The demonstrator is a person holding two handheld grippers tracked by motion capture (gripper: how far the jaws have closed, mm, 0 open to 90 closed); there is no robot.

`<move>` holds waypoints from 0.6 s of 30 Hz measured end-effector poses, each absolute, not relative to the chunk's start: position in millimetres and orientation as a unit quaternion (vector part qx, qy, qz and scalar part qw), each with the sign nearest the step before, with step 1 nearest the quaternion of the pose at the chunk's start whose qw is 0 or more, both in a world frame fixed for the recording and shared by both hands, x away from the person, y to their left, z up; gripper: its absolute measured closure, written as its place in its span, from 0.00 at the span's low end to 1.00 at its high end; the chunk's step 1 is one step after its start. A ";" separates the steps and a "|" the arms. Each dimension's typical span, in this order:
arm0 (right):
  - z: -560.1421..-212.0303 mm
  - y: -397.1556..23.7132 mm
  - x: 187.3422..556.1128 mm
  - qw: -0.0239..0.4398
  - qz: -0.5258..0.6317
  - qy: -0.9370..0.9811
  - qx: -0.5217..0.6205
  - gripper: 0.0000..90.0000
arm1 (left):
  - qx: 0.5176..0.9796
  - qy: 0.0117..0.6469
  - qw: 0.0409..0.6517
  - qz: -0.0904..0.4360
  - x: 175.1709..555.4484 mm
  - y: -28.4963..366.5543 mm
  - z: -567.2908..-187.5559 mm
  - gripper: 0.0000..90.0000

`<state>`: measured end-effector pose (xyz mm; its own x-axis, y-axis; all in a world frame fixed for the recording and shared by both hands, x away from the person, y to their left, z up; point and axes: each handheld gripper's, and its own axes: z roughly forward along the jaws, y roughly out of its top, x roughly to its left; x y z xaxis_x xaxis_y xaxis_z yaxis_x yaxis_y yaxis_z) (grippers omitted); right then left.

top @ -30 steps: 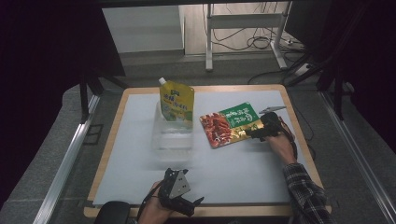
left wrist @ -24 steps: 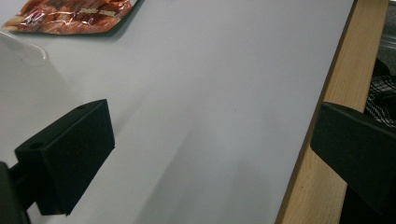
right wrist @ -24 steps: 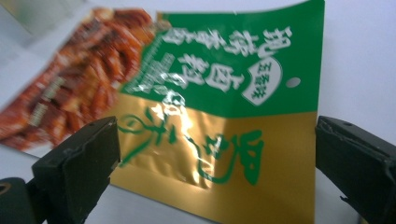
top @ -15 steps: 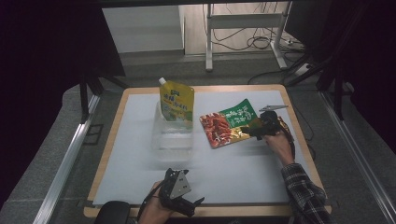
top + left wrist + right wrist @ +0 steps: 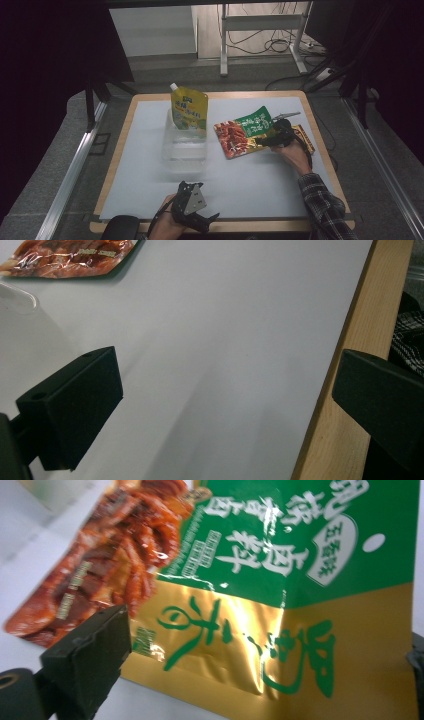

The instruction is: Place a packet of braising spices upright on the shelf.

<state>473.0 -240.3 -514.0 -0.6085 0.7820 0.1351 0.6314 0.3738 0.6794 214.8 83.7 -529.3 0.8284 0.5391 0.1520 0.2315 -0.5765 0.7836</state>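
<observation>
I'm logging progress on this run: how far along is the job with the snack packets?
Done: the yellow spout pouch already stands in the clear plastic bin. In hand: the right gripper sits at the green-and-gold snack packet, jaws just closing around its edge, not yet clamped. Left: gripping and moving it, likely to the bin. The left gripper waits open.

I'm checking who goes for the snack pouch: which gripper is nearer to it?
Right. The right gripper is at the snack pouch; the left gripper waits at the table's near edge.
</observation>
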 end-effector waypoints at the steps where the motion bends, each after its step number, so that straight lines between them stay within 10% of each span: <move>1: -513.7 -240.2 472.8 0.107 0.356 0.822 0.432 0.25 | 0.866 0.224 0.405 0.191 215.0 84.0 -529.3 0.00; 10: -510.3 -240.5 471.4 0.134 0.333 0.824 0.439 0.81 | 0.865 0.225 0.406 0.192 214.8 84.0 -529.0 0.00; 18: -512.5 -238.6 473.3 0.141 0.322 0.822 0.449 0.90 | 0.864 0.226 0.407 0.193 214.9 83.9 -529.0 0.00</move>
<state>473.3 -238.6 -512.5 -0.5575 0.8282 0.0573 0.6463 0.3896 0.6561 214.9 83.9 -529.0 0.8237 0.5468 0.1503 0.2327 -0.5675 0.7898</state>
